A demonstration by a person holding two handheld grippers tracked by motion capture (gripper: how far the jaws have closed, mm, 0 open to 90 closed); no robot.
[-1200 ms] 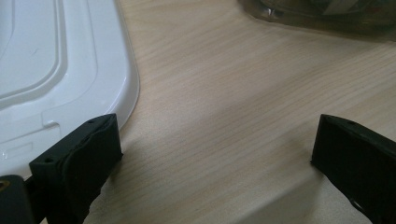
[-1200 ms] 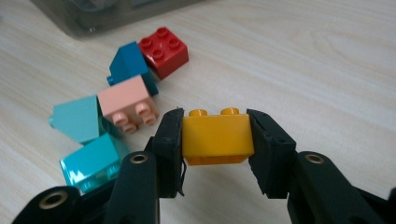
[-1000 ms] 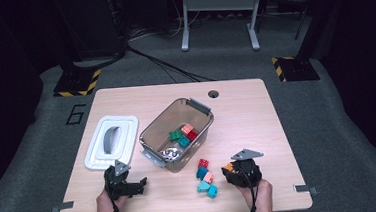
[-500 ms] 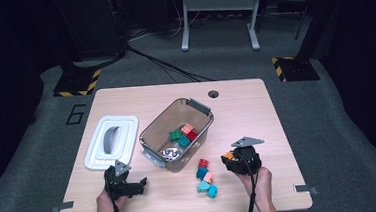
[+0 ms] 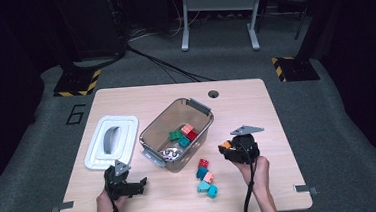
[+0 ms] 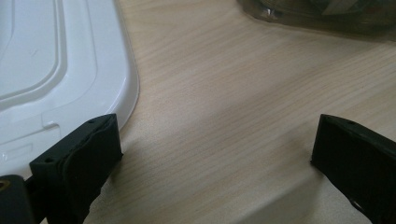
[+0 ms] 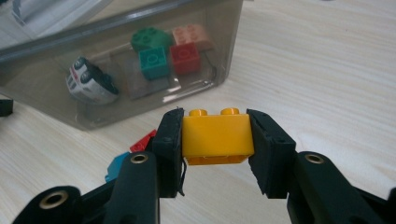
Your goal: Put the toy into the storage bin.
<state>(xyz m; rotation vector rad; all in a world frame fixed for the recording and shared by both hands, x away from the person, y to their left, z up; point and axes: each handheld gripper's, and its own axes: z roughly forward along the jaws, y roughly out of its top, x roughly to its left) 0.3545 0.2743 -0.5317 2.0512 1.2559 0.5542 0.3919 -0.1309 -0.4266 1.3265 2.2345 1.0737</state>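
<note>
high view: since half a second ago the right gripper point(image 5: 229, 148) has risen a little farther from the wooden table point(image 5: 256, 106) and edged toward the clear grey plastic bin point(image 5: 154, 134), carrying the small orange plastic building brick point(image 5: 224, 145) with it; a second ago it sat lower, beside the loose pile of red, teal and pink bricks point(image 5: 205, 177). the left gripper point(image 5: 131, 186) has stayed put near the table's front edge, just below the white plastic bin lid point(image 5: 127, 126). the bin stands mid-table with green, teal, red and pink bricks inside.

left gripper view: the two black jaws stand wide apart with nothing between them, over bare wood. the white lid point(image 6: 51, 70) lies just beside the left-hand jaw; whether it touches is hard to tell. the bin's edge point(image 6: 327, 18) shows at top right.

right gripper view: the right gripper point(image 7: 217, 137) is clamped on the orange brick point(image 7: 217, 135), one pad on each short end, studs up, held clear of the table. just beyond it stands the bin wall point(image 7: 116, 32), and behind that a white toy car point(image 7: 88, 84), a teal brick point(image 7: 153, 63), a red brick point(image 7: 185, 57), a green brick point(image 7: 148, 39) and a pink brick point(image 7: 194, 35). loose red and blue bricks peek out beneath the left jaw.
</note>
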